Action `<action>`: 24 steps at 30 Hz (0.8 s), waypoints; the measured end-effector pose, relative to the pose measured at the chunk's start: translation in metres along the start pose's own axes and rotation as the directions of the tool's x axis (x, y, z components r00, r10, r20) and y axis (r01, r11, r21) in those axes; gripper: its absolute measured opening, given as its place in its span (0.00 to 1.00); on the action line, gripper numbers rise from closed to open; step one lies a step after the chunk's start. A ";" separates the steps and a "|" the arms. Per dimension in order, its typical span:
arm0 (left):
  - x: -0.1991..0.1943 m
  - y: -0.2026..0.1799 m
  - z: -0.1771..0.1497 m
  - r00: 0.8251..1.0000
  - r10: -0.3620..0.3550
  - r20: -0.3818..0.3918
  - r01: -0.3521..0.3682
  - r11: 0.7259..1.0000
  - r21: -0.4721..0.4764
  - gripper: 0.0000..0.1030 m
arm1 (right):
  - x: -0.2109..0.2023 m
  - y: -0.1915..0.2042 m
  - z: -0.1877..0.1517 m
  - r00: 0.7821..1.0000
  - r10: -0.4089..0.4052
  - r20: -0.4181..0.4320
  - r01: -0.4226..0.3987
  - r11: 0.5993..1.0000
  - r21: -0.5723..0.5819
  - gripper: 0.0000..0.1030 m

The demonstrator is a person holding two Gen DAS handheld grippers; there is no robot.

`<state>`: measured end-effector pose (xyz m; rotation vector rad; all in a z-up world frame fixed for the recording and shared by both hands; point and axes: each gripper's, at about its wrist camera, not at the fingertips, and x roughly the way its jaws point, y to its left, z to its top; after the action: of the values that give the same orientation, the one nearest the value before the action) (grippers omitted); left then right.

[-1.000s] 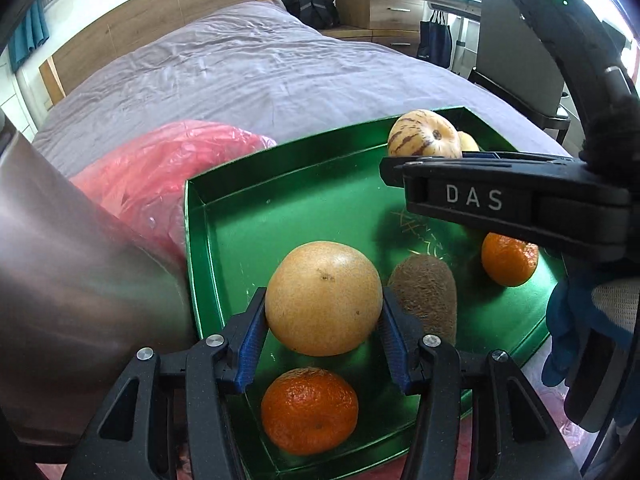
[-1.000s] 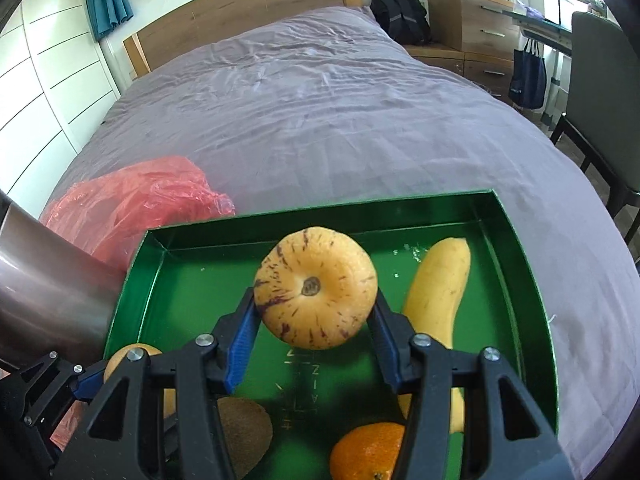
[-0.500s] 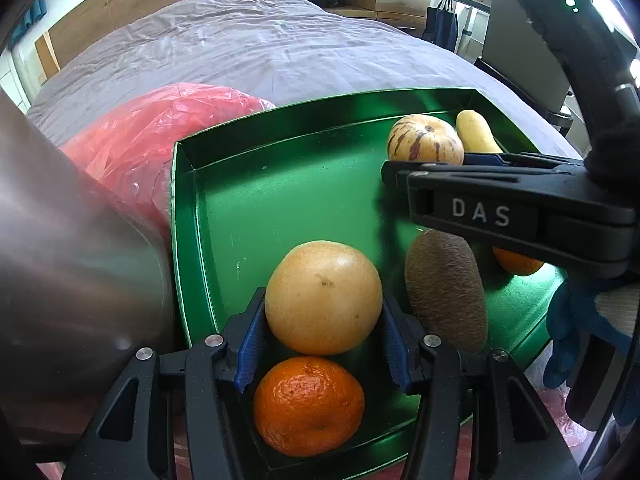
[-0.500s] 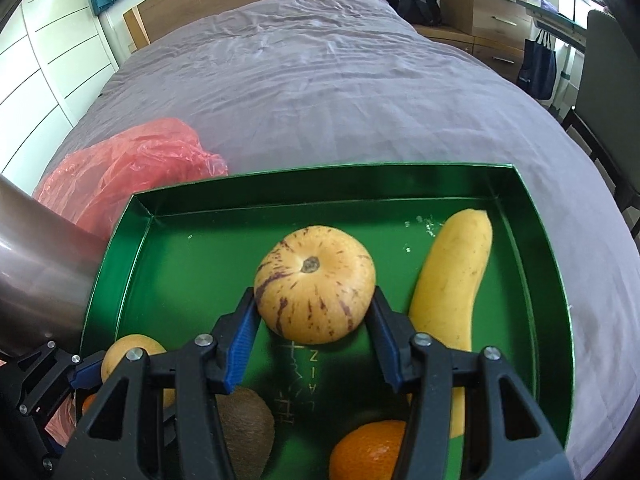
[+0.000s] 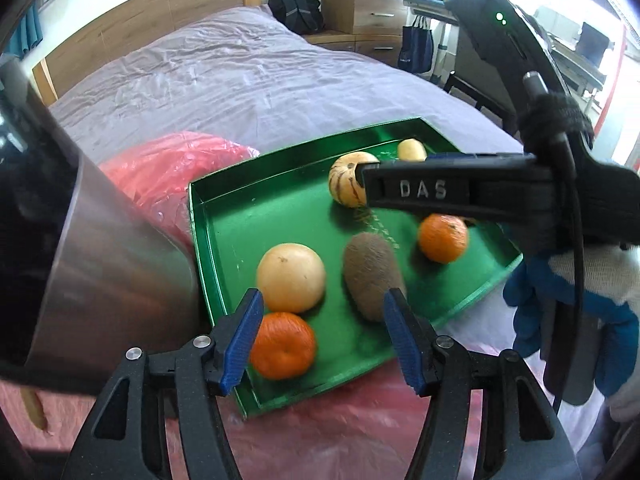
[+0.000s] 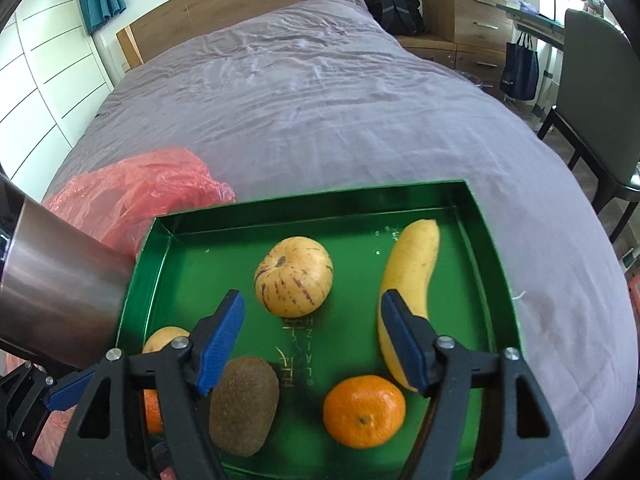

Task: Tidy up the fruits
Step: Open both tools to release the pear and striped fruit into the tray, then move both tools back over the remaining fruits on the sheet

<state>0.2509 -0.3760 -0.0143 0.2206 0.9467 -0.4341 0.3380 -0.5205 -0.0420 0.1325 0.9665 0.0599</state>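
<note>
- While both tools are hanging over the tray, the left gripper (image 5: pixel 322 334) is standing wide apart and gripping nothing, its blue pads flanking the near corner without touching fruit.
- Between and just ahead of those pads, the pale round fruit (image 5: pixel 291 283) is sitting on the tray floor, with a mandarin (image 5: pixel 283 345) touching it on the near side and the kiwi (image 5: pixel 373 276) just beside it.
- Over on the other side, the right gripper (image 6: pixel 312 338) is also gaping and carrying nothing; the striped melon (image 6: pixel 294 276) is resting free just ahead of its fingers.
- Beside the right finger, the yellow squash-like fruit (image 6: pixel 412 276) is lying lengthwise, and a second mandarin (image 6: pixel 364 411) is sitting near its lower end.
- Everything visible is lying inside the green tray (image 6: pixel 494 276), so the gathering looks largely done.
- Off to the left, the red plastic bag (image 6: pixel 136 200) is lying crumpled on the bed (image 6: pixel 320 112); whether fruit is hiding inside, I can't tell.
- A metal cylinder (image 5: pixel 88 264) is crowding the tray's left edge.
</note>
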 end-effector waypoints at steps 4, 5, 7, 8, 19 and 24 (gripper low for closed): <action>-0.032 -0.005 -0.012 0.999 -0.018 0.030 0.017 1.000 0.023 0.58 | -0.041 -0.001 -0.007 0.999 -0.029 0.042 0.028 1.000 0.010 1.00; -0.041 -0.006 -0.017 0.999 -0.022 0.036 0.021 0.999 0.024 0.62 | -0.050 0.000 -0.010 0.998 -0.032 0.052 0.031 0.999 0.011 1.00; -0.057 -0.005 -0.024 0.998 -0.028 0.049 0.026 0.999 0.026 0.63 | -0.070 0.002 -0.018 0.997 -0.042 0.067 0.041 0.999 0.018 1.00; -0.064 -0.005 -0.028 0.998 -0.030 0.053 0.029 0.999 0.031 0.63 | -0.079 0.003 -0.023 0.996 -0.043 0.074 0.042 0.999 0.022 1.00; -0.125 0.010 -0.084 0.997 0.004 0.077 -0.006 1.000 0.029 0.69 | -0.139 0.030 -0.088 0.995 -0.047 0.087 0.045 0.999 0.024 1.00; -0.146 0.029 -0.116 0.996 0.037 0.079 -0.037 0.999 0.006 0.78 | -0.150 0.054 -0.124 0.997 -0.020 0.076 0.018 0.999 0.031 1.00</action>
<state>0.1050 -0.2690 0.0395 0.2260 0.8625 -0.4094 0.1513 -0.4733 0.0187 0.1529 0.8921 0.0224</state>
